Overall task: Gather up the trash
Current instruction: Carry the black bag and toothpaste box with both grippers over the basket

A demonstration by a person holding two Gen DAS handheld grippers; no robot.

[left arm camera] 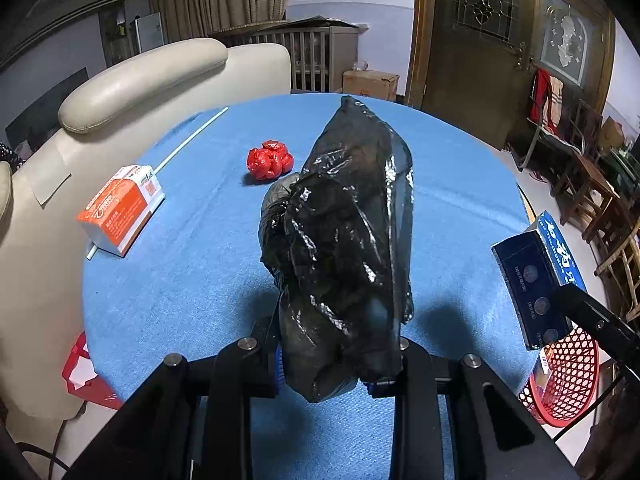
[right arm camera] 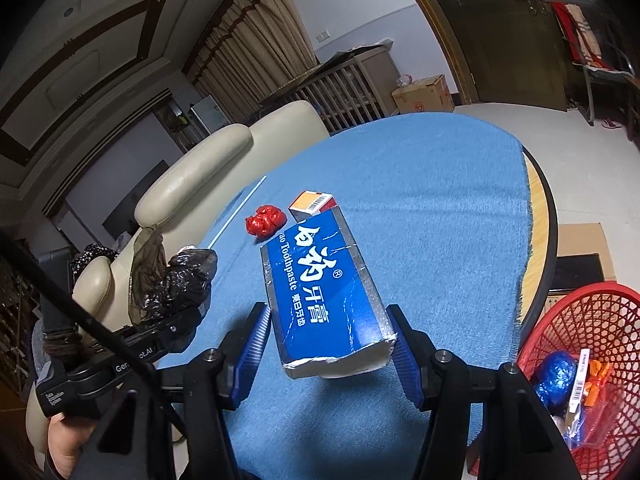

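My left gripper (left arm camera: 332, 364) is shut on a crumpled black plastic bag (left arm camera: 344, 240) and holds it above the blue tablecloth (left arm camera: 180, 300); the bag also shows in the right wrist view (right arm camera: 176, 284). My right gripper (right arm camera: 332, 344) is shut on a blue toothpaste box (right arm camera: 320, 292), which it holds over the cloth; the box appears at the right of the left wrist view (left arm camera: 536, 280). A red crumpled wrapper (left arm camera: 270, 160) and an orange-and-white carton (left arm camera: 124, 208) lie on the cloth. A red mesh basket (right arm camera: 592, 360) holding several pieces of trash stands beside the table at the right.
A thin white stick (left arm camera: 192, 140) lies at the cloth's left edge. A small orange box (right arm camera: 312, 204) sits beyond the toothpaste box. A cream sofa (left arm camera: 140, 92) borders the table at the left. The wooden table rim (right arm camera: 540, 216) is bare at the right.
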